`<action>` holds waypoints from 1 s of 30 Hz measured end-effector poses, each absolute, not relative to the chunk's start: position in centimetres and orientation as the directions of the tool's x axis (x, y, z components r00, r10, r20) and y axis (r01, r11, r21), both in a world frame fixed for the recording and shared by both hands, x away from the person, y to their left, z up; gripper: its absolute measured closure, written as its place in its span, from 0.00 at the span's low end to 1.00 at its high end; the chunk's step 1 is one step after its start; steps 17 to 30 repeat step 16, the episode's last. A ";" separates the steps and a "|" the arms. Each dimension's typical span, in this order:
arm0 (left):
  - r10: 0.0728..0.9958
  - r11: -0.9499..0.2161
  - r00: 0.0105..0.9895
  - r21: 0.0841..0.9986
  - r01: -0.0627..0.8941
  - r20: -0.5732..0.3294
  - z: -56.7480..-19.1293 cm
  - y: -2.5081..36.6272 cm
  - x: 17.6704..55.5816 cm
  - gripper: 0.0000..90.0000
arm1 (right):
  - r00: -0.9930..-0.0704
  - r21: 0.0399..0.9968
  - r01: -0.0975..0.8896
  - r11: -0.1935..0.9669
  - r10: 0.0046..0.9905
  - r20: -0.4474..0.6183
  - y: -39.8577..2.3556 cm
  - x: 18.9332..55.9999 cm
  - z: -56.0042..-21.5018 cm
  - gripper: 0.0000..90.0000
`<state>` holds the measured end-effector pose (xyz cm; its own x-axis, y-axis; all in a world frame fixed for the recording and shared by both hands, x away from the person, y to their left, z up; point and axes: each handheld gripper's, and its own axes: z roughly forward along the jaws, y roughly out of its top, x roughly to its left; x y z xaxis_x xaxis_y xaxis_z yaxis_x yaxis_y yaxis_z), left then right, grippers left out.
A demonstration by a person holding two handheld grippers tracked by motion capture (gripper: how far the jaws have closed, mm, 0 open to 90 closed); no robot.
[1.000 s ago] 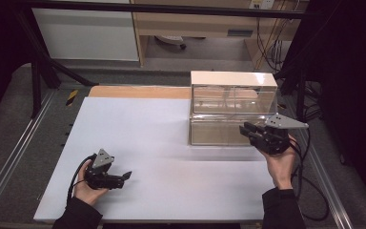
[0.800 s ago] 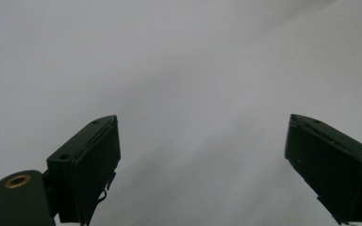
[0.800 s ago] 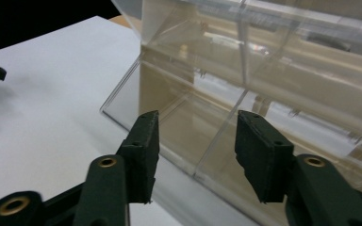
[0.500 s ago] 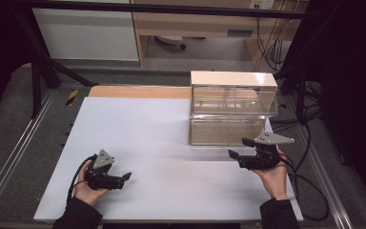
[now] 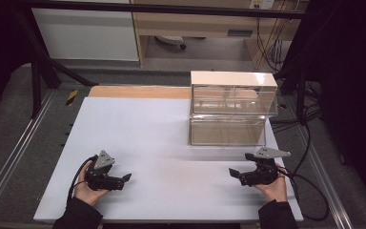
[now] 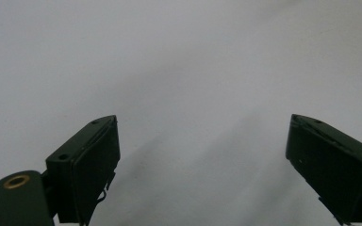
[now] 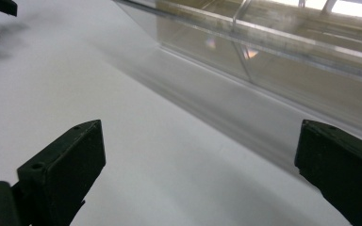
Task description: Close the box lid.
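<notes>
The inside of the clear box (image 5: 232, 107) is hard to read. It is a stack of two transparent tiers with a pale top, standing on the bench (image 5: 138, 138) at about 1 o'clock from its middle. Through the walls I see only reflections and thin dividers, so I cannot tell if anything lies in the compartments. In the right gripper view the box (image 7: 283, 52) fills the upper right, from 12 to 3 o'clock, and its top is cut off by the edge of the picture.

The right tool (image 5: 237, 174) sits low over the bench at about 5 o'clock, just in front of the box and apart from it, pointing toward 9 o'clock. Its jaws have just been opening and now stand wide, with nothing between them except the bare white surface. The hand that holds it is partly covered by the tool body and the grey plate.

The left tool (image 5: 125, 179) is at about 7 o'clock, well apart from the box, pointing toward 3 o'clock. Its jaws are also wide and empty; in the left gripper view the left tool (image 6: 202, 155) faces only plain bench. In the right gripper view it shows small and cut off at the top left corner.
</notes>
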<state>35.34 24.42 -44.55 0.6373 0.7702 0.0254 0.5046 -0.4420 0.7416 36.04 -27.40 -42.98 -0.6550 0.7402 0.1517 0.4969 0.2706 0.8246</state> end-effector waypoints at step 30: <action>0.760 -0.452 0.649 0.734 0.507 0.020 -44.7 24.2 35.3 0.11 | -0.652 0.800 0.523 0.295 0.743 0.152 -28.6 34.8 -44.9 0.01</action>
